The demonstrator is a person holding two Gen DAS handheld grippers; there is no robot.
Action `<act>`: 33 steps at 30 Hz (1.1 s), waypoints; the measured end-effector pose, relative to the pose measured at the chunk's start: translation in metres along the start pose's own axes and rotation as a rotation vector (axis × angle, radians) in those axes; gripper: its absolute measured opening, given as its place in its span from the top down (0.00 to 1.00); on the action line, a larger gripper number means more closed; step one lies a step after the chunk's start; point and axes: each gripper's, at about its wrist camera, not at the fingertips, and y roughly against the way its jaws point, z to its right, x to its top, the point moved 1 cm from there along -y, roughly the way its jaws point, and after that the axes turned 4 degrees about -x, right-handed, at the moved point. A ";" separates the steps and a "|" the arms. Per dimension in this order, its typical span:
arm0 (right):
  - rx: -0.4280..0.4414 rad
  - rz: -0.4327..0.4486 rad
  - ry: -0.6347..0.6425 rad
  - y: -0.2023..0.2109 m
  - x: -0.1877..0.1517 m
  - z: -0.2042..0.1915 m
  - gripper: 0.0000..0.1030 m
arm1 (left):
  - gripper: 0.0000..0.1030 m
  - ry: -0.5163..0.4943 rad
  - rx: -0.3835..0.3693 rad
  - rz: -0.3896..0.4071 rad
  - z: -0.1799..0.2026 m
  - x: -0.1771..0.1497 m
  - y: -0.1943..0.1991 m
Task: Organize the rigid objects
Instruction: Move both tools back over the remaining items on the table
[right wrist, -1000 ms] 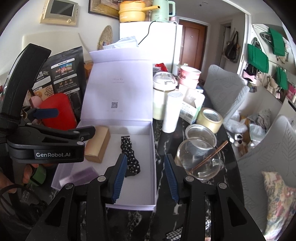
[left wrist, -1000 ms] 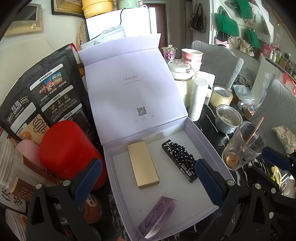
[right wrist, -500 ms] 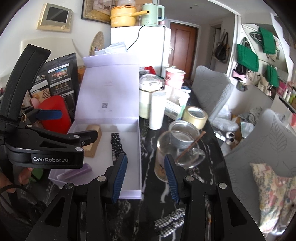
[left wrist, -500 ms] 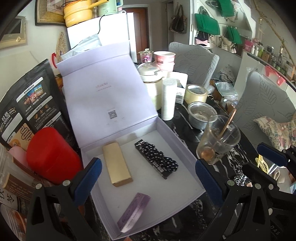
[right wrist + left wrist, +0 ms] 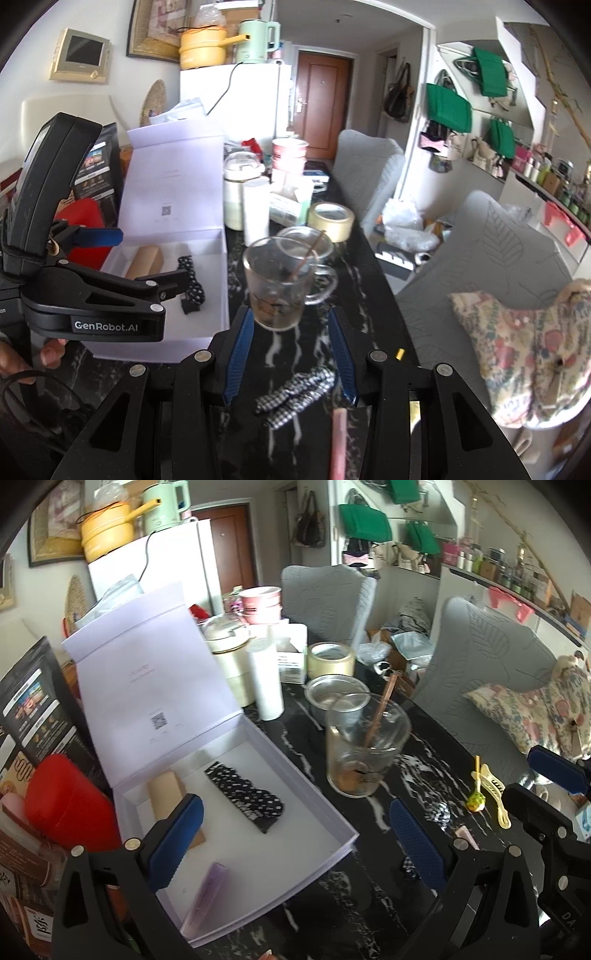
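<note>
right gripper (image 5: 291,354) jaws spread, empty | checked hair tie (image 5: 295,395) just below, likely next for box (image 5: 155,332) | left gripper (image 5: 295,842) jaws spread, empty

Daylight washes the pale walls. At the far end stands a brown door (image 5: 323,99), and beside it a white fridge (image 5: 236,99) carrying a yellow pot (image 5: 201,46) and a mint green kettle (image 5: 255,40). A framed picture (image 5: 155,27) and an intercom panel (image 5: 83,55) hang on the left wall. Green bags (image 5: 448,107) hang on the right wall. Two grey chairs (image 5: 480,672) line the black marble table (image 5: 424,771), and a floral cushion (image 5: 517,350) lies on the nearer one.
</note>
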 end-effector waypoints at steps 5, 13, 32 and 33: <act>-0.044 -0.009 -0.025 0.011 -0.013 0.018 0.59 | 0.00 -0.058 -0.060 0.019 0.030 -0.006 0.002; -0.105 -0.028 -0.083 0.027 -0.037 0.052 0.59 | 0.00 -0.143 -0.123 -0.001 0.070 -0.015 -0.005; -0.123 -0.094 -0.189 0.029 -0.095 0.112 0.56 | 0.00 -0.184 -0.258 -0.139 0.136 -0.048 -0.038; -0.120 -0.098 -0.191 0.028 -0.098 0.114 0.56 | 0.00 -0.177 -0.262 -0.140 0.138 -0.049 -0.039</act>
